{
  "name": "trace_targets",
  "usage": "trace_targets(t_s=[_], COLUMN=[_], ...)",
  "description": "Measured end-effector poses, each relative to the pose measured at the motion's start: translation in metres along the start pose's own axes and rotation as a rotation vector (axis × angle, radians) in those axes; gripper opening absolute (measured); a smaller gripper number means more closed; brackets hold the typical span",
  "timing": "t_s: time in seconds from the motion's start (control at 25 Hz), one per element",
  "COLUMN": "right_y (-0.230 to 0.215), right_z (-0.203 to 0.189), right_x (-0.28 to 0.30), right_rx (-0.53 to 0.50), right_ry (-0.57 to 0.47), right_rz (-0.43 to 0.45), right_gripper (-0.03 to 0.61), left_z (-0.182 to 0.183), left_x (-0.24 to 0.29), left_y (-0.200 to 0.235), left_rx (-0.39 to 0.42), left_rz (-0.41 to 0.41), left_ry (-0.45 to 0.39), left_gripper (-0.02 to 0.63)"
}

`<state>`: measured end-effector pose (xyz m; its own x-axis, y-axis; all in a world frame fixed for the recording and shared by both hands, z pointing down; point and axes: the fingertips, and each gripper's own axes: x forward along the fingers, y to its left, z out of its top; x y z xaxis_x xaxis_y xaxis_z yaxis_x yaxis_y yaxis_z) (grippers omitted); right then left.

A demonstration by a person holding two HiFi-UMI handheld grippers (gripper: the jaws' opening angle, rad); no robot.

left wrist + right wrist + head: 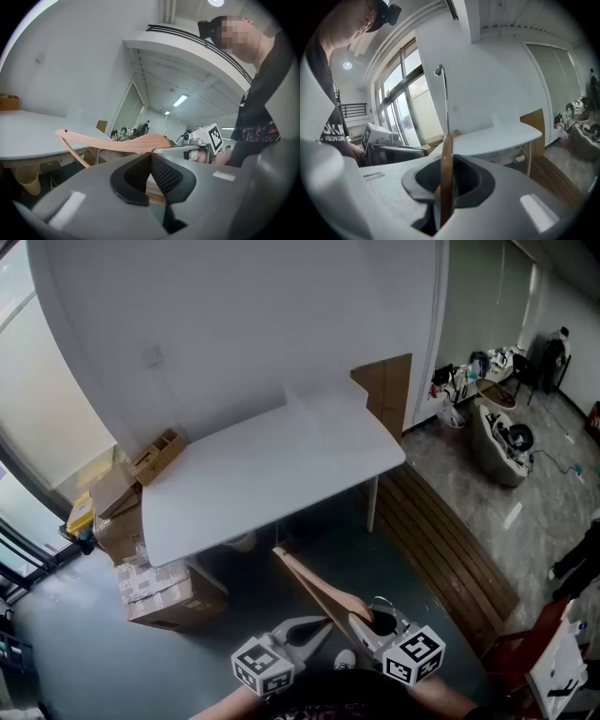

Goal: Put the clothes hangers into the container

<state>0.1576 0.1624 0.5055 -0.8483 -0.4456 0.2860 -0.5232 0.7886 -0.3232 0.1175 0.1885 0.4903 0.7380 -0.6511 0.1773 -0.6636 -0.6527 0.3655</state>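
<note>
Boxes of brown cardboard (155, 592) sit on the floor at the far left, by the left end of the big white table (272, 474). A small open wooden box (157, 454) stands on the table's left corner. Below the table's near edge, up in the air over the dark floor, is the light brown wooden clothes hanger (314, 582). I hold it with both tongs. My left tongs (317, 632) are nearly closed, and a bit of the hanger's wood is pinched between the black pads. One long arm of the hanger reaches away from me toward the table. My right tongs (372, 622) are just beside the left ones. They are narrow too, and they squeeze the hanger's middle, which stands thin and upright between them. The hanger's silver metal hook (444, 98) pokes up above the right tongs. At the far right, brown wooden planks (441, 545) lie on the floor.
</note>
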Motion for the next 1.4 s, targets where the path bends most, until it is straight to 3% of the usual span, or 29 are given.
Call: trace_targets(t_s=[1.4], right_y=[-0.043], right_z=[0.021], right_x=[0.005], right_rx=[0.054], right_ry=[-0.033], right_rz=[-0.025], right_gripper=[0.057], left_z=[0.015], left_x=[0.024], left_y=[0.014], left_rx=[-0.002], left_rz=[0.017], left_ry=[-0.002], left_gripper=[0.005])
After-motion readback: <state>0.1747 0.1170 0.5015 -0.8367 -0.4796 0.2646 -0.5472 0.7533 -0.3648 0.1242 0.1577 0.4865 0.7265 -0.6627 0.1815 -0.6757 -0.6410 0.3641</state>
